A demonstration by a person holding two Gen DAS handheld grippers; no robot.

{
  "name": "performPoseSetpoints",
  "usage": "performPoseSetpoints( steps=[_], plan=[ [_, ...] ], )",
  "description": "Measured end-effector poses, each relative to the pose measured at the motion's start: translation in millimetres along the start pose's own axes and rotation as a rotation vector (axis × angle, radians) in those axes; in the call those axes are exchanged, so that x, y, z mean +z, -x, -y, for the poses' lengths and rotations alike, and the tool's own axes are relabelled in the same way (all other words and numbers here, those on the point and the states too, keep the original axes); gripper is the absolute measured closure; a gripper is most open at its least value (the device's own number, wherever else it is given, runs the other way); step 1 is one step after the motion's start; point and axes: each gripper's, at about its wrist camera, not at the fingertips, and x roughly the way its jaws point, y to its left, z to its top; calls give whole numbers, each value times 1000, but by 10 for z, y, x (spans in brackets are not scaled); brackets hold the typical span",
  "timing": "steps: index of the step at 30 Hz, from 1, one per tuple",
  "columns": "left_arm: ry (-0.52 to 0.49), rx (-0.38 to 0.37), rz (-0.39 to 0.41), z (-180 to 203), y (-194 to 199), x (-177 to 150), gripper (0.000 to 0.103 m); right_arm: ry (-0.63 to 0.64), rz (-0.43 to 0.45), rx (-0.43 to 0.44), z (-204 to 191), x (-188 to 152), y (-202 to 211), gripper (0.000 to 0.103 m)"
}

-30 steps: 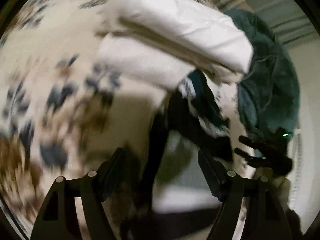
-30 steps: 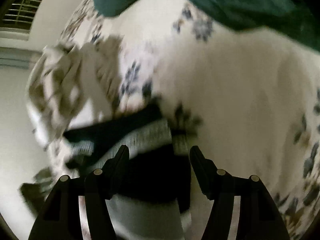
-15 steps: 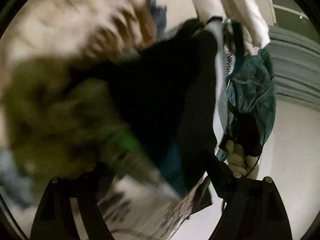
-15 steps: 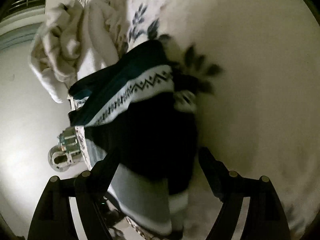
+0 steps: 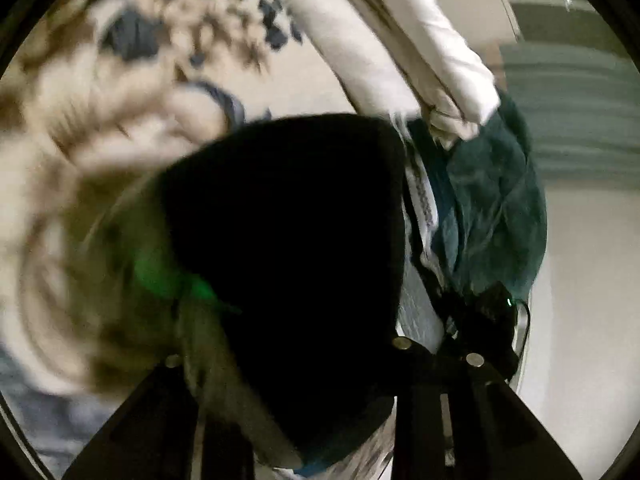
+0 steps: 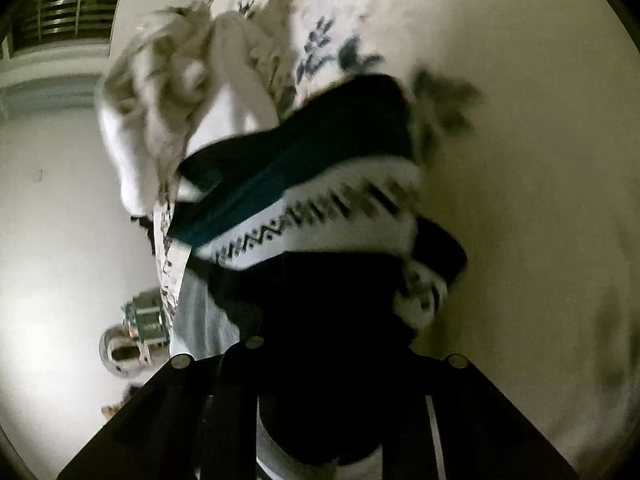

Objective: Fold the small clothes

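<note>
A small dark garment (image 5: 288, 216) with black, teal and white patterned bands fills the middle of the left wrist view, lifted above the floral bedspread (image 5: 100, 80). My left gripper (image 5: 288, 364) is shut on its black cloth. In the right wrist view the same garment (image 6: 304, 184) hangs in front of my right gripper (image 6: 332, 360), which is shut on its black lower part. The fingertips of both grippers are hidden in the cloth. The right gripper's body (image 5: 488, 320) shows at the garment's far edge in the left wrist view.
Folded white clothes (image 5: 400, 40) lie stacked on the bedspread beyond the garment, with a dark green towel (image 5: 492, 208) beside them. A crumpled cream pile (image 6: 172, 92) lies at the bed's edge. A window with blinds (image 6: 68, 12) and a pale floor (image 6: 60, 240) lie beyond.
Both grippers closed on the dark garment and lifted it off the bedspread. The garment now hangs spread between them, close to both cameras.
</note>
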Motion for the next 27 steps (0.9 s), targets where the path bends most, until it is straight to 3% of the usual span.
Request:
performPoseSetpoints(
  steps=[3, 5, 7, 9, 10, 13, 15, 18, 20, 21, 23, 24, 26, 27],
  plan=[
    [-66, 58, -158, -82, 198, 68, 74, -61, 30, -30, 41, -830, 257, 83],
    [-112, 158, -236, -202, 251, 21, 65, -100, 5, -78, 71, -1409, 261, 80],
    [-137, 278, -290, -340, 271, -47, 59, -188, -78, -110, 229, -1831, 106, 73],
    [-90, 260, -295, -431, 374, -130, 59, -221, -152, -167, 380, -2033, 33, 47],
    [-85, 261, -265, -382, 475, -179, 59, -204, -135, -209, 395, -2077, 94, 43],
    [-131, 366, -137, -211, 836, -387, 57, -93, -61, -336, 290, -2111, 464, 43],
    [-134, 441, -44, -290, 1108, -620, 30, -3, 5, -396, 127, -2057, 706, 43],
    [-137, 604, 65, -648, 1298, -844, 23, 159, 44, -419, -144, -1865, 776, 43],
    [-127, 749, 71, -1003, 1208, -990, 23, 232, 51, -413, -307, -1598, 619, 43],
    [-125, 784, 66, -1156, 1173, -1029, 23, 244, 39, -403, -514, -1326, 408, 43],
    [-113, 826, 45, -1411, 1039, -1071, 21, 244, -37, -364, -556, -1026, 65, 43],
    [-118, 808, 54, -1483, 1000, -1074, 13, 227, -79, -349, -588, -898, -56, 54],
    [-112, 796, 55, -1516, 951, -1025, 3, 202, -112, -325, -539, -753, -162, 98],
    [-93, 783, 49, -1522, 908, -979, 0, 208, -90, -327, -557, -708, -153, 98]
  ],
)
